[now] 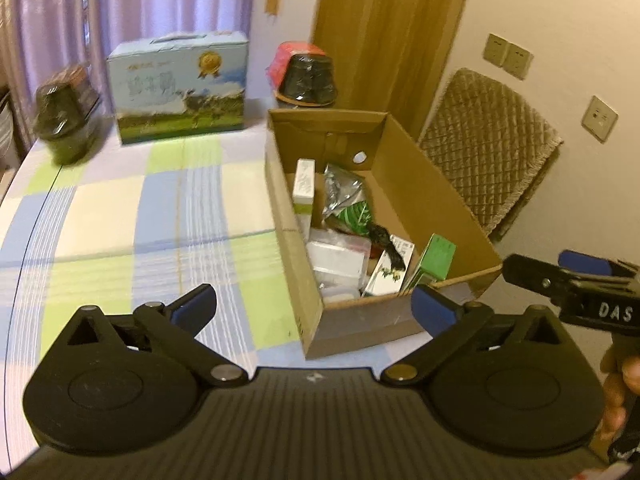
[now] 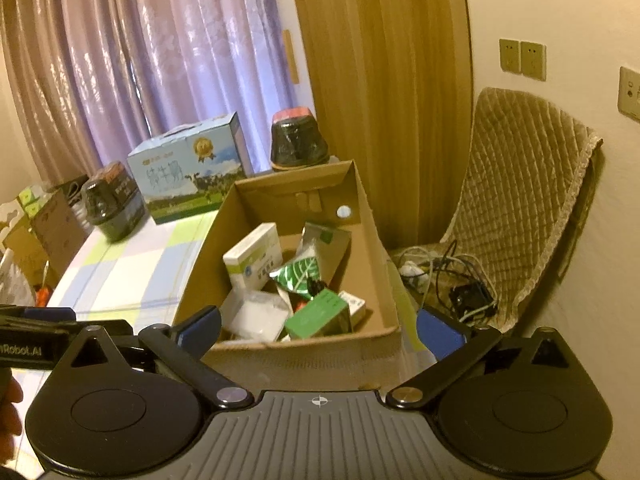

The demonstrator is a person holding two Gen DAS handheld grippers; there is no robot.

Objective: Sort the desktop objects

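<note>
While both grippers hang empty, the sorted things lie inside the open cardboard box (image 1: 400, 152) at the right side of the counter (image 1: 120, 208), which wears a checked cloth of blue, green and white. In the box a white carton (image 1: 304, 184) leans against the left wall, a crinkled foil pouch (image 1: 340, 188) with a green leaf print lies beside it toward the middle, a clear plastic packet (image 1: 340, 256) rests in the near left part, and a green carton (image 1: 436, 260) stands tilted at the near right corner, next to a white carton with a dark bird picture (image 1: 394, 268).

The left gripper (image 1: 314, 306) hovers just before the box's near wall, its blue-padded fingers (image 1: 196, 304) spread wide with nothing between them. The right gripper (image 2: 320, 330) hangs over the same near edge, its fingers (image 2: 440, 336) just as wide apart and holding nothing; in the left view its black body shows at the right edge, gripped by a hand (image 1: 618, 392).

Farther back on the counter stand a blue milk case (image 1: 180, 88) with a handle, a dark wrapped pot (image 1: 66, 120) to its left, and another dark pot (image 1: 306, 76) behind the box. A chair (image 2: 528, 200) with a quilted cover stands right of the counter, cables (image 2: 452, 276) piled on its seat. Curtains (image 2: 160, 60) hang behind.
</note>
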